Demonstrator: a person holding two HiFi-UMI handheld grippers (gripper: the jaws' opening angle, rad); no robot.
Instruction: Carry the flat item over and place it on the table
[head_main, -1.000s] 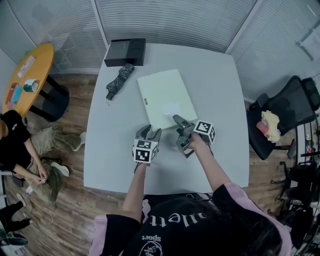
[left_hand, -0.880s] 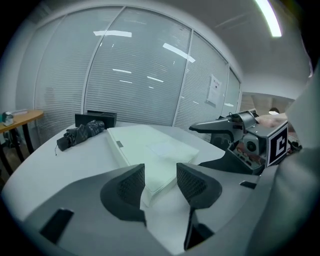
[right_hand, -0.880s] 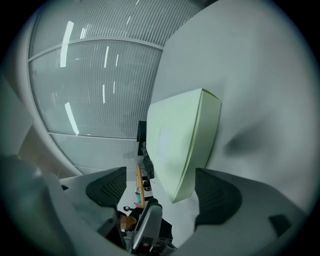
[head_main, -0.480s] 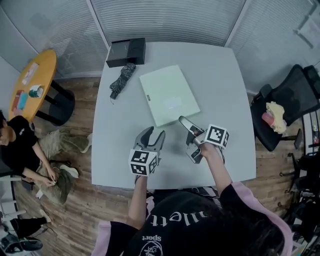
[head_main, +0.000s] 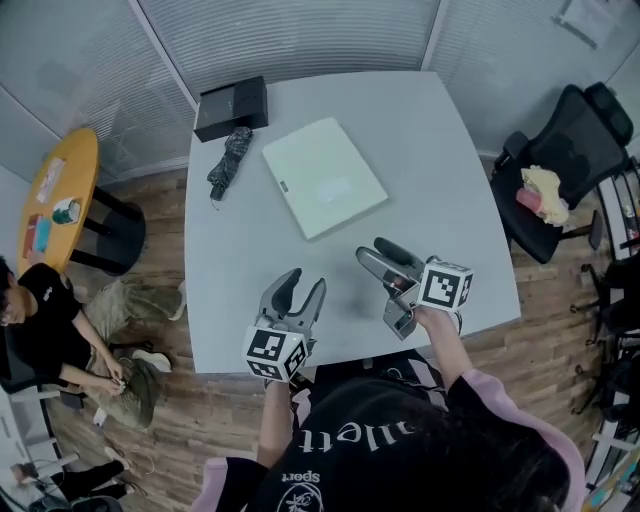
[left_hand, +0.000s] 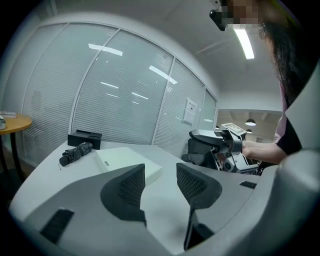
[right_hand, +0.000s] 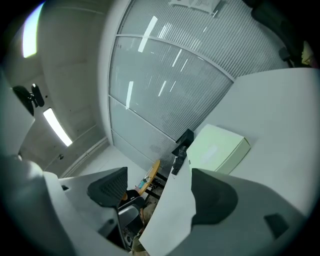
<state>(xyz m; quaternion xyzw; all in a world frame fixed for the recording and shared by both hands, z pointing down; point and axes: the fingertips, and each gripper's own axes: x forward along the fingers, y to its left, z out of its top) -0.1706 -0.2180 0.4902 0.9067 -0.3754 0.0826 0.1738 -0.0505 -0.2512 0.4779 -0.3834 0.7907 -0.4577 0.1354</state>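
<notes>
The flat item, a pale green box (head_main: 323, 177), lies flat on the white table (head_main: 440, 180), toward its far side. No gripper touches it. My left gripper (head_main: 305, 282) hovers near the table's front edge, open and empty. My right gripper (head_main: 368, 248) is beside it at the right, tilted on its side, also open and empty. In the left gripper view the box (left_hand: 125, 161) lies beyond the parted jaws of the left gripper (left_hand: 160, 176), and the right gripper (left_hand: 217, 145) shows at the right. The right gripper view has the box (right_hand: 217, 150) far ahead of the right gripper (right_hand: 160, 190).
A black box (head_main: 232, 105) and a folded dark umbrella (head_main: 228, 160) lie at the table's far left corner. A yellow round table (head_main: 60, 195) stands at the left, a person (head_main: 45, 325) sits on the floor there. A black chair (head_main: 570, 150) is at the right.
Both grippers have drawn back from the box's near edge toward the table's front edge. The box stays where it lay on the table. The head view has shifted.
</notes>
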